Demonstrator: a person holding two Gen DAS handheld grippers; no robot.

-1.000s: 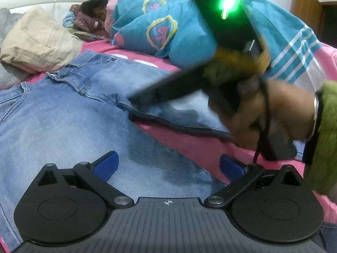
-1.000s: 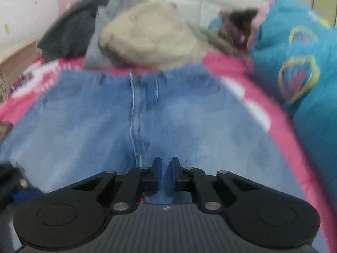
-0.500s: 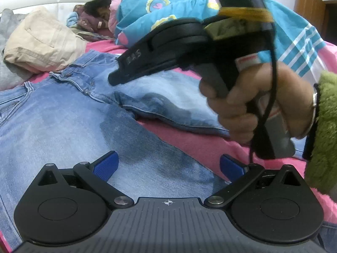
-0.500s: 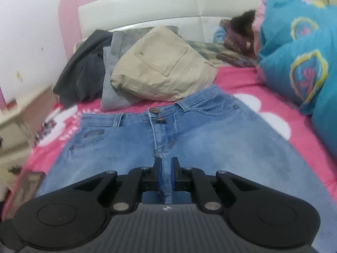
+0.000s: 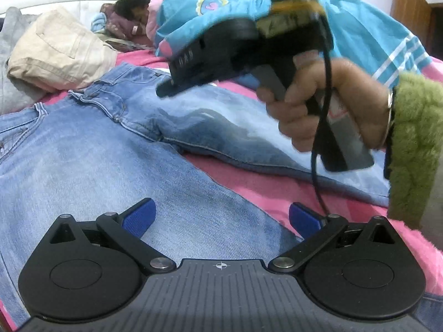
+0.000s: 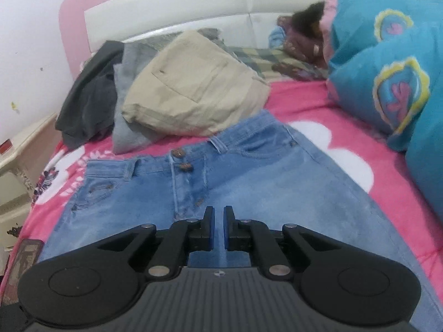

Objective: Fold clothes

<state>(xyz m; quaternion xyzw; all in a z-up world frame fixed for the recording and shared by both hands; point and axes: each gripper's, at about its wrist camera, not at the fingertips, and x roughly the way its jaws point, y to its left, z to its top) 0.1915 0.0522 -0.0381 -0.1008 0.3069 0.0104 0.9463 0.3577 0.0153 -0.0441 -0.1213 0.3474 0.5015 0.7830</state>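
Left gripper (image 5: 221, 215) gapes wide, empty, above jeans (image 5: 83, 166) | right gripper (image 6: 218, 228) nearly closed, holding nothing, over the crotch | jeans spread flat on bed (image 6: 318, 105), legs parted | fold pending: needs grip on one leg

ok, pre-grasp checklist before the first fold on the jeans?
1. Jeans spread flat on the bed, front up: ok.
2. Legs apart, pink cover showing between them: ok.
3. Left gripper open over a leg, holding nothing: ok.
4. Right gripper open enough to take denim: not ok, only a narrow gap, nothing between the fingers.
5. Folding space: not ok, khaki trousers lie at the waistband.
6. Hems: cannot tell, out of view.
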